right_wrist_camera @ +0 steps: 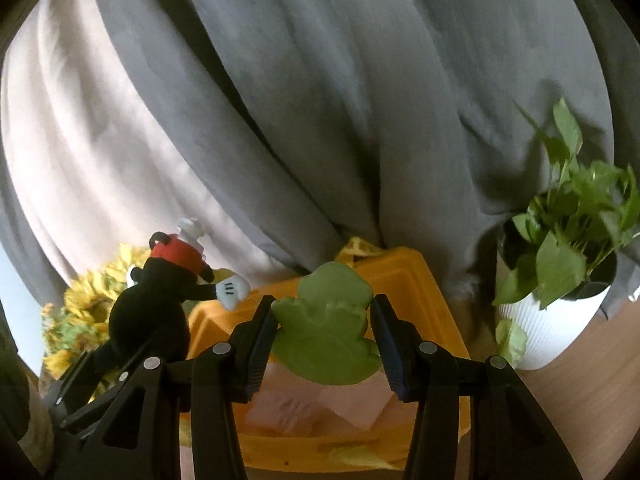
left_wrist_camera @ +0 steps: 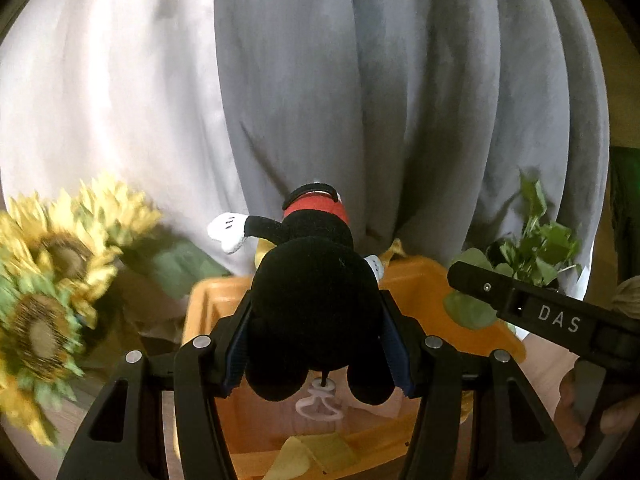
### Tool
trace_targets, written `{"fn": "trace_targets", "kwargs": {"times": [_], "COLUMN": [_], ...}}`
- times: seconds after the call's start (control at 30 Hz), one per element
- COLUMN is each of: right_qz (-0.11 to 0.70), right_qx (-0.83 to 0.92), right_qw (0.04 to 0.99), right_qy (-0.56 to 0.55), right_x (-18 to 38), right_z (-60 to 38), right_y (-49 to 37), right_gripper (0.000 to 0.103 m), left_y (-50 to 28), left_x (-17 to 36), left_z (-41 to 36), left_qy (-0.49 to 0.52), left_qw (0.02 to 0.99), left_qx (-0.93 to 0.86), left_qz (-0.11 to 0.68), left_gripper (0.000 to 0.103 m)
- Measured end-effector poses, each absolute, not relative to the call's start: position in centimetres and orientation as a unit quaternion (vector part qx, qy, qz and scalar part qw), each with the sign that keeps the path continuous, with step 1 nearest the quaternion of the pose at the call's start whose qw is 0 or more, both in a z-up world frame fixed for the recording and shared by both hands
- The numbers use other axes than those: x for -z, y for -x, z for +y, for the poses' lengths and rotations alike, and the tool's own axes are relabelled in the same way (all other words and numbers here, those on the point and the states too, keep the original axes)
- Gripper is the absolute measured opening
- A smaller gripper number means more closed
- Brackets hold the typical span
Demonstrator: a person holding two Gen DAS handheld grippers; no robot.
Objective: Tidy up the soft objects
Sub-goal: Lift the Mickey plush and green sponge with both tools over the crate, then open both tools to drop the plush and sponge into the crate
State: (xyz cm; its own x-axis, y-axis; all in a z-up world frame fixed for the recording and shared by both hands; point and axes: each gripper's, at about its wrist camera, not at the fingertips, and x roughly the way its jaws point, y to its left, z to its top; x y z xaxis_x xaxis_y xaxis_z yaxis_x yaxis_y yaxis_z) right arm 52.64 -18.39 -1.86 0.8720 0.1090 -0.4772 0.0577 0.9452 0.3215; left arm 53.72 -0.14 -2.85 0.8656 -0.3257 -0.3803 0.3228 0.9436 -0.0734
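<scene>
My left gripper [left_wrist_camera: 316, 320] is shut on a black mouse plush [left_wrist_camera: 312, 300] with red shorts and white gloves, held by the head above an orange bin [left_wrist_camera: 416, 292]. The plush also shows in the right wrist view [right_wrist_camera: 152, 312]. My right gripper [right_wrist_camera: 324, 332] is shut on a flat green frog toy [right_wrist_camera: 328, 332], held above the same orange bin [right_wrist_camera: 412, 280]. The right gripper's finger [left_wrist_camera: 520, 304] reaches in at the right of the left wrist view. A pink soft item [right_wrist_camera: 296, 408] lies inside the bin.
Grey and white curtains [right_wrist_camera: 320, 120] hang right behind the bin. Artificial sunflowers [left_wrist_camera: 48, 280] stand at the left. A leafy plant in a white ribbed pot [right_wrist_camera: 556, 320] stands on the wooden tabletop [right_wrist_camera: 580, 400] at the right.
</scene>
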Motion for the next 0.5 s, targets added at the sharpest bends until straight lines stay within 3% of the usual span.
{"fn": "trace_targets", "kwargs": {"times": [0.5], "right_qz": [0.322], "right_qx": [0.002], "right_qw": [0.931], "right_qy": [-0.174], "right_x": [6.3], "right_z": [-18.5], "right_y": [-55.9], "right_gripper": [0.049], "left_y": [-56.9], "left_x": [7.1], "left_z": [-0.3], "left_qy": [0.015], "left_qw": [0.948], "left_qx": [0.170], "left_qz": [0.267], "left_gripper": [0.057]}}
